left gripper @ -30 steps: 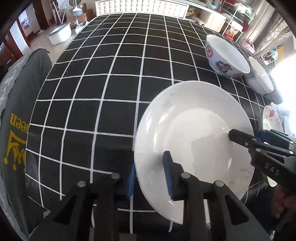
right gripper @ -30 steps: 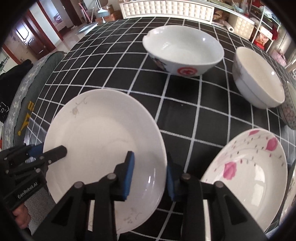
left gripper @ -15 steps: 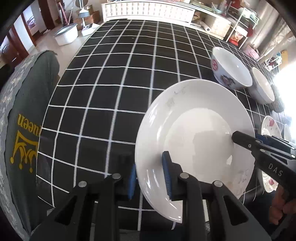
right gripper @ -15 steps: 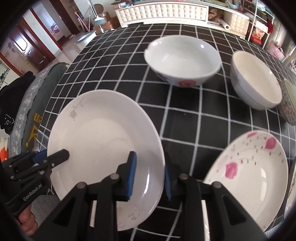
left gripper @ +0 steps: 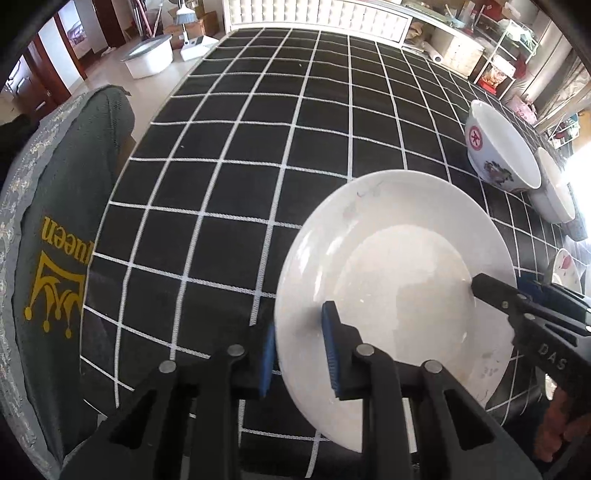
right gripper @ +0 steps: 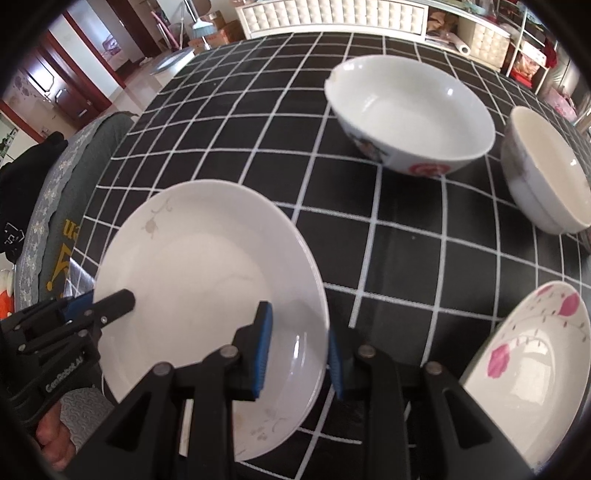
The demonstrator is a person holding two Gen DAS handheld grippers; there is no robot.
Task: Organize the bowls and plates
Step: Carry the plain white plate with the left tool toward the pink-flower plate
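A white plate (left gripper: 399, 266) with a faint grey flower print is held above the checked tablecloth by both grippers. My left gripper (left gripper: 297, 349) is shut on its left rim. My right gripper (right gripper: 297, 347) is shut on its right rim; it also shows in the left wrist view (left gripper: 517, 306). The plate fills the lower left of the right wrist view (right gripper: 207, 273), with my left gripper (right gripper: 92, 314) at its far edge. A pink-flowered plate (right gripper: 532, 362) lies to the right. A large decorated bowl (right gripper: 410, 110) and a plain bowl (right gripper: 546, 170) stand behind.
The black tablecloth with white grid (left gripper: 258, 129) covers the table. A grey chair cushion with gold print (left gripper: 55, 258) sits at the left edge. The two bowls (left gripper: 498, 147) stand at the right in the left wrist view. A white cabinet (right gripper: 332, 16) is beyond the table.
Both grippers have lifted the white plate higher off the table, still holding its two rims. The bowls and the pink-flowered plate have not moved.
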